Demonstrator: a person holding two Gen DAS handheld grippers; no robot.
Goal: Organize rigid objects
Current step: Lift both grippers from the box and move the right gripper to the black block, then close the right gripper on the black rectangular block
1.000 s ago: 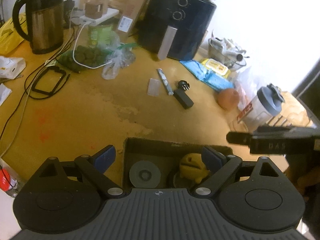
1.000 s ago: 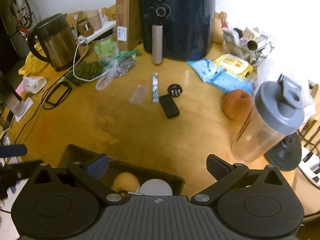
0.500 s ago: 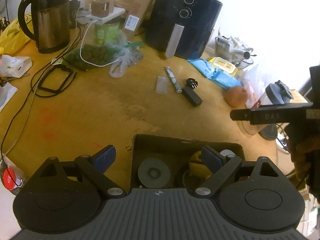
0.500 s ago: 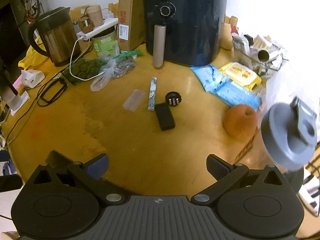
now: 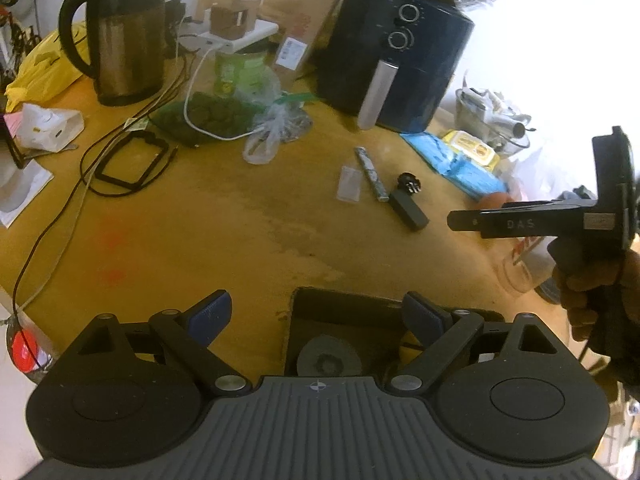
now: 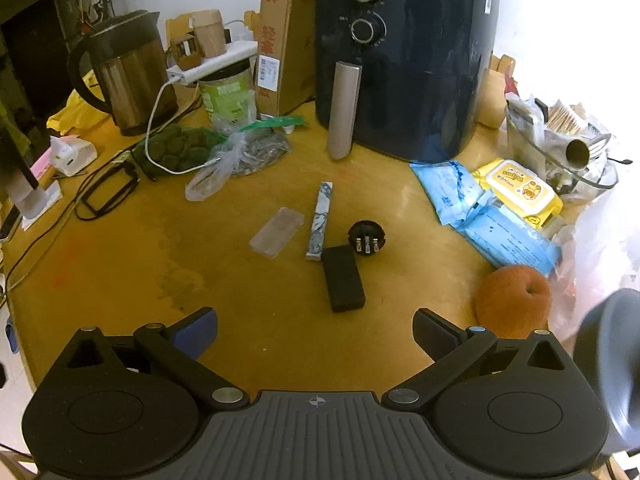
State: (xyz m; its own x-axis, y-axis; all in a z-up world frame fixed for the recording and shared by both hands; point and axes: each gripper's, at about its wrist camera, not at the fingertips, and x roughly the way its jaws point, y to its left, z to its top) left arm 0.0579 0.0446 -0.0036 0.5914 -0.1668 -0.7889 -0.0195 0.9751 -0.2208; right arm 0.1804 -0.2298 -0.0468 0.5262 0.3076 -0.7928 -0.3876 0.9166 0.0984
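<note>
Right gripper (image 6: 315,326) jaws apart, empty; black rectangular block (image 6: 343,279) just ahead. Left gripper (image 5: 316,310) jaws apart, empty, over dark box (image 5: 340,308) holding grey disc (image 5: 329,358).

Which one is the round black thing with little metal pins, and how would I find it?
Start at the big dark air fryer at the back of the yellow table and come toward the middle. The round plug lies there, beside the far end of the flat black block. It is the only round piece, with metal prongs pointing up.
</note>
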